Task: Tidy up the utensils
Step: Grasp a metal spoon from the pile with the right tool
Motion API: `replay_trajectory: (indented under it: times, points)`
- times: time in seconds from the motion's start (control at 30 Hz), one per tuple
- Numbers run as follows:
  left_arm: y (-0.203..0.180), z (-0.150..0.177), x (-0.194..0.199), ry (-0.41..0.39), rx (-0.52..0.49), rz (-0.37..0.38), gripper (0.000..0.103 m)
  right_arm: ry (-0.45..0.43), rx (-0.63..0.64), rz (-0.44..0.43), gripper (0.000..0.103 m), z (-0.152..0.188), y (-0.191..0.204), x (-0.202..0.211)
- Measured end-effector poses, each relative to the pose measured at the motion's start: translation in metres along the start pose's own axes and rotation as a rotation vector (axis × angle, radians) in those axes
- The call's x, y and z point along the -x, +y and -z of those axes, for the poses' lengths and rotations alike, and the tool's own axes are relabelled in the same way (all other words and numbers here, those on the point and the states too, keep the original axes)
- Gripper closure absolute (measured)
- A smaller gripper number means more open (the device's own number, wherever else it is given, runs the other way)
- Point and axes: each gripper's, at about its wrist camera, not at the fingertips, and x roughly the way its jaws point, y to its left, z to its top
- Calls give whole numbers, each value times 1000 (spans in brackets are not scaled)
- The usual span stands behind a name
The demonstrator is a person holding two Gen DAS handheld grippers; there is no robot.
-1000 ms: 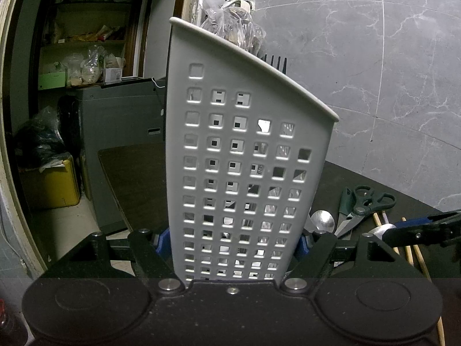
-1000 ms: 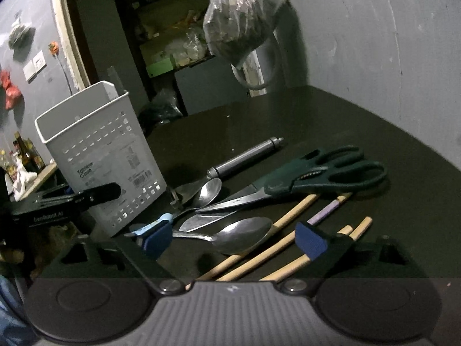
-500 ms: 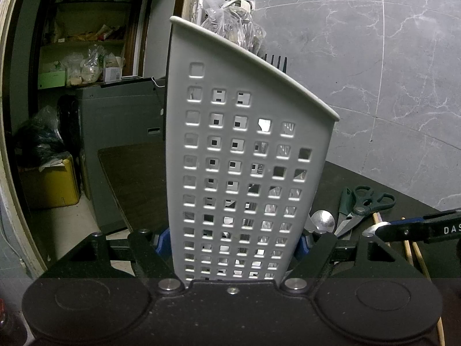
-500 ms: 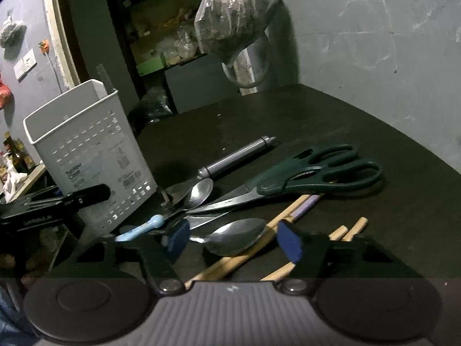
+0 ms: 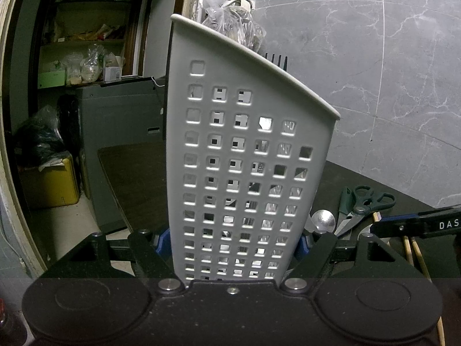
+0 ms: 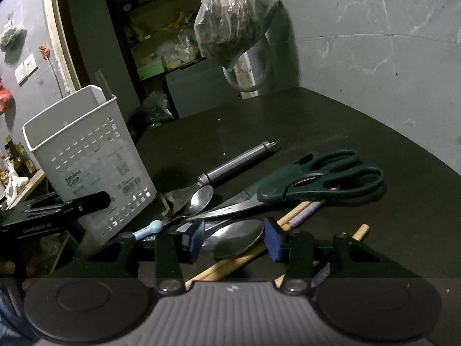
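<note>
- Two grippers worked at a dark table (image 6: 360, 121); the left gripper (image 5: 233, 242) was clamped on the base of the white perforated utensil holder (image 5: 245, 158), which stood upright at the table's left end.
- Right gripper (image 6: 234, 238) had just been narrowing its jaws, its blue pads (image 6: 272, 239) flanking the bowl of a large metal spoon (image 6: 234, 239) without clearly pressing it.
- Beyond that spoon lay green-handled scissors (image 6: 317, 178), wooden chopsticks (image 6: 299, 212), a smaller spoon (image 6: 200, 199) and a steel-handled tool (image 6: 236, 161).
</note>
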Motion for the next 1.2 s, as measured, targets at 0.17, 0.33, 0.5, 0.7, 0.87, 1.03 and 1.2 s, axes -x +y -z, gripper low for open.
replay_trajectory:
  times: [0.17, 0.33, 0.5, 0.7, 0.87, 1.03, 1.2]
  points:
    - [0, 1, 0, 1, 2, -2, 26, 6, 13, 2, 63, 1, 2, -1]
    - [0, 3, -2, 5, 5, 0, 26, 9, -1, 14, 77, 1, -1, 1]
    - [-1, 3, -2, 4, 6, 0, 26, 17, -58, -18, 74, 1, -8, 2]
    - [0, 1, -3, 7, 7, 0, 26, 34, -119, -54, 77, 4, -13, 2]
    - [1, 0, -3, 7, 9, 1, 26, 35, -152, -74, 74, 3, -15, 0]
    - [1, 0, -3, 7, 9, 1, 26, 10, -225, -80, 74, 0, -26, 0]
    - [1, 0, -3, 7, 10, 1, 26, -4, -245, -90, 74, -3, -27, -4]
